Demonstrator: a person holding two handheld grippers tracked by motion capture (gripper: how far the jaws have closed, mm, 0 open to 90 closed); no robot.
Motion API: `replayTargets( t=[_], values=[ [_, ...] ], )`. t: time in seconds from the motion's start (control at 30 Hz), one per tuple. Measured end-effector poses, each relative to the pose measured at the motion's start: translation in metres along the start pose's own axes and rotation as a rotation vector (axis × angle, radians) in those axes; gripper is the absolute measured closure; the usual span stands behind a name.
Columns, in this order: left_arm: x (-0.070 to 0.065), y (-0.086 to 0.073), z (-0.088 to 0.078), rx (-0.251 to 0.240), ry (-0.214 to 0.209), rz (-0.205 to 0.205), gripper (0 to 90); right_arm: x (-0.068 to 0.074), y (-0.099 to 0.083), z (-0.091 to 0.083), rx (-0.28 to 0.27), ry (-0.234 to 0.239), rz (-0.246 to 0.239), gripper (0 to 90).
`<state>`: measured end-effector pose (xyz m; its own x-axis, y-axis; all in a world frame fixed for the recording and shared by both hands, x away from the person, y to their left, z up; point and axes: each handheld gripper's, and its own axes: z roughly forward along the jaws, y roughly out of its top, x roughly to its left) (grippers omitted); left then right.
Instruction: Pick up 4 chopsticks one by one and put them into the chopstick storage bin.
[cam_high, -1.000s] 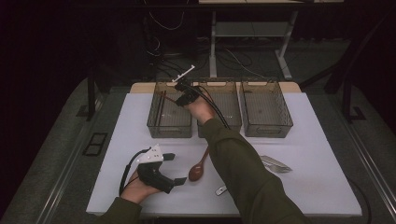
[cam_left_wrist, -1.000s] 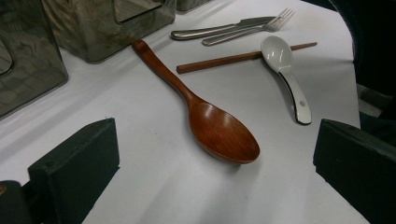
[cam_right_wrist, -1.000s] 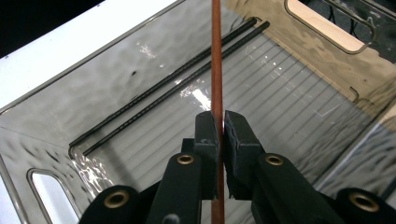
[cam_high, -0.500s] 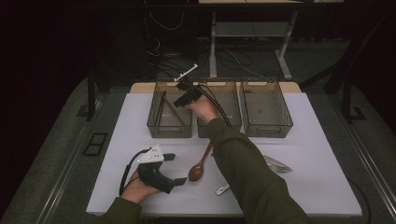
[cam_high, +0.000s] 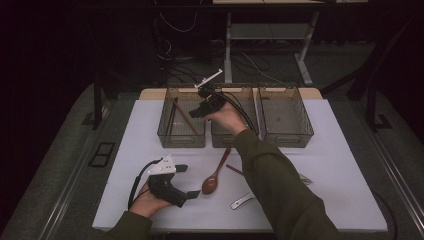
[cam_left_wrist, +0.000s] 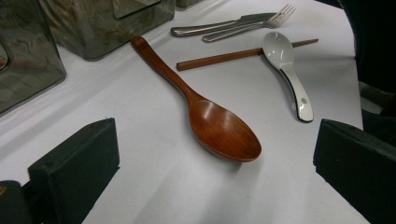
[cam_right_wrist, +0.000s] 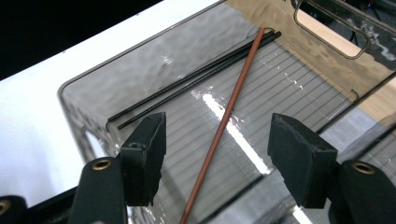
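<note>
My right gripper hovers over the left clear bin at the back of the table. Its jaws have just been opening and now stand apart. A brown chopstick lies loose on the bin floor below them, beside two black chopsticks. My left gripper rests near the table's front left, open. It points at a wooden spoon lying just ahead of it. The pads touch nothing.
A middle bin and a right bin stand beside the left one. On the white table lie a second brown chopstick, a white ceramic spoon, and a knife and fork.
The right hand has drawn back slightly toward the right from above the left bin. The left hand and the wooden spoon have stayed put.
</note>
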<state>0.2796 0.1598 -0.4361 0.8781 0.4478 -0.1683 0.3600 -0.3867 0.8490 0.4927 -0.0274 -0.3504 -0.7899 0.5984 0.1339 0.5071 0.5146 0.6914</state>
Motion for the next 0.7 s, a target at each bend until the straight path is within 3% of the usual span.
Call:
replayTargets(
  t=[0.57,0.7],
  values=[
    [0.0,0.0,0.001,0.014,0.01,-0.001,0.0,-0.003,-0.049,-0.046,-0.043,0.077,-0.037,33.7],
    [0.0,0.0,0.001,0.016,0.011,-0.001,0.0,0.0,-0.061,-0.056,-0.042,0.088,-0.066,33.2]
  ],
)
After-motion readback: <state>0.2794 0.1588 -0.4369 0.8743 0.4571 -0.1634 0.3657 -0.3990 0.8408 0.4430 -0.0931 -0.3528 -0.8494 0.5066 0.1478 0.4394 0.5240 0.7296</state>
